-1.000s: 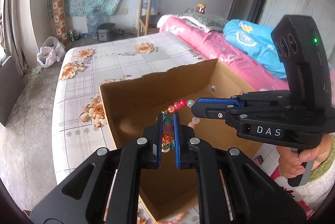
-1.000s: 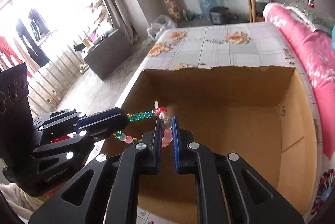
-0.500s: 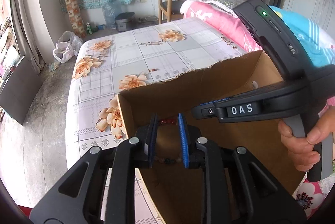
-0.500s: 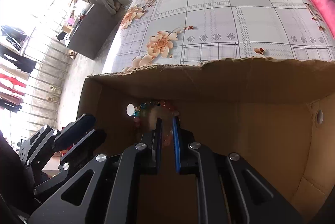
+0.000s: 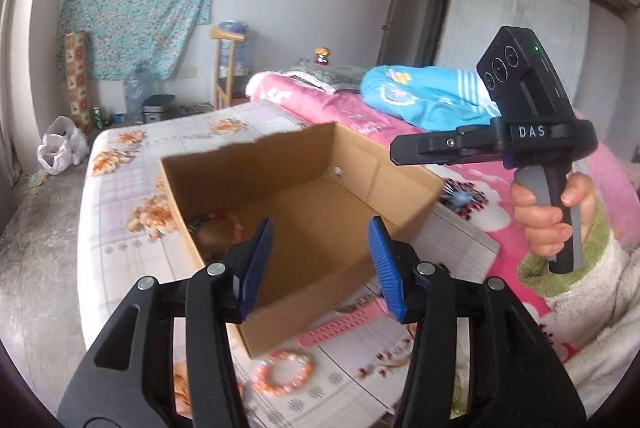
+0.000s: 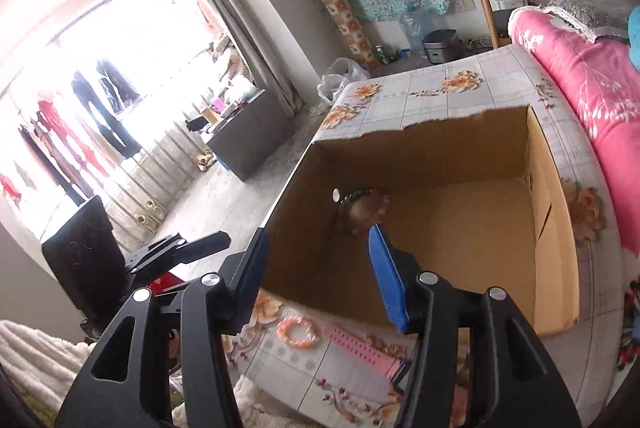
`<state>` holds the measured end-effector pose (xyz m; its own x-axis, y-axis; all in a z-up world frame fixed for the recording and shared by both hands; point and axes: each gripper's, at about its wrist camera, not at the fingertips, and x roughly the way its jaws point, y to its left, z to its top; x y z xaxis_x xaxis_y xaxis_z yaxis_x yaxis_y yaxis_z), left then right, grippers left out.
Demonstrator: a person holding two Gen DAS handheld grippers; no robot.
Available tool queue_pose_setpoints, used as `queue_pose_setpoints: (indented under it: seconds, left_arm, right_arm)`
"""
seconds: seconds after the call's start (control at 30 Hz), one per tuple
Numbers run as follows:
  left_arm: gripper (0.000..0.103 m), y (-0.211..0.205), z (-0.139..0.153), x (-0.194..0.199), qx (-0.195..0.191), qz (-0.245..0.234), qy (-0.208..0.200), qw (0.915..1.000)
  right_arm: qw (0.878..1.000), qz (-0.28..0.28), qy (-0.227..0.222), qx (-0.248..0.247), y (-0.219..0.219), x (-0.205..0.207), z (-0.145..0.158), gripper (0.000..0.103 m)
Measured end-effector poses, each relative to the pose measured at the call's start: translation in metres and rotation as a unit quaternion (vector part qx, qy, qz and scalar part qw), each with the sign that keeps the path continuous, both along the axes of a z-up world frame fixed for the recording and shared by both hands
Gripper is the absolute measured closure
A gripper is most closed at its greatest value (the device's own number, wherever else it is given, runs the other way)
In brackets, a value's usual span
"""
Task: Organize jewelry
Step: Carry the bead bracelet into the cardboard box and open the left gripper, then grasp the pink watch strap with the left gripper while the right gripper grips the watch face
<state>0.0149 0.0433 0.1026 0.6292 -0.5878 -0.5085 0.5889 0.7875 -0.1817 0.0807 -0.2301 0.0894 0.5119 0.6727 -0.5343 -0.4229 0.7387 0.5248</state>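
Inside one cardboard box (image 6: 460,224), one beaded bracelet (image 6: 362,210), outside one orange bracelet (image 5: 283,374), both grippers, left (image 5: 320,266), right (image 6: 316,278), wide open, empty.

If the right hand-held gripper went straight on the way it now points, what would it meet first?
Probably the cardboard box: the open right hand-held gripper aims over the near rim into its interior, so likely the bare floor, close beside the multicolored bead bracelet in the corner. Depth is unclear.

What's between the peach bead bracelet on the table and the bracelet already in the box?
The near wall of the cardboard box separates the peach bracelet from the multicolour bracelet inside; the right wrist view shows it.
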Motion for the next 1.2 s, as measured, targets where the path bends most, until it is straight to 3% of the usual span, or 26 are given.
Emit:
queue_pose_setpoints:
  seconds: [0.13,0.3,0.6,0.77,1.0,1.2]
  left_arm:
    - [0.056,-0.022,-0.044,-0.017,0.021,0.000,0.053,0.9984]
    - [0.056,-0.031,-0.070,-0.001,0.032,0.040,0.078,0.9956]
    - [0.056,-0.031,-0.068,0.023,0.033,0.084,0.068,0.9936]
    - [0.050,-0.040,-0.075,0.005,0.035,0.057,0.089,0.9938]
    - [0.046,-0.080,-0.111,-0.027,0.137,0.033,0.106,0.9844]
    - [0.046,-0.089,-0.118,-0.037,0.177,0.050,0.079,0.9797]
  right_arm:
    - [0.998,-0.032,0.050,-0.016,-0.012,-0.032,-0.043,0.052]
    - [0.986,-0.114,0.108,-0.059,-0.032,-0.017,-0.084,0.052]
    - [0.981,-0.168,0.068,-0.063,-0.042,0.008,-0.081,0.052]
    - [0.986,-0.148,0.052,-0.064,-0.036,-0.016,-0.085,0.052]
    - [0.985,-0.094,0.041,-0.139,-0.010,-0.055,-0.116,0.052]
    - [0.979,-0.055,0.025,-0.196,0.006,-0.053,-0.128,0.052]
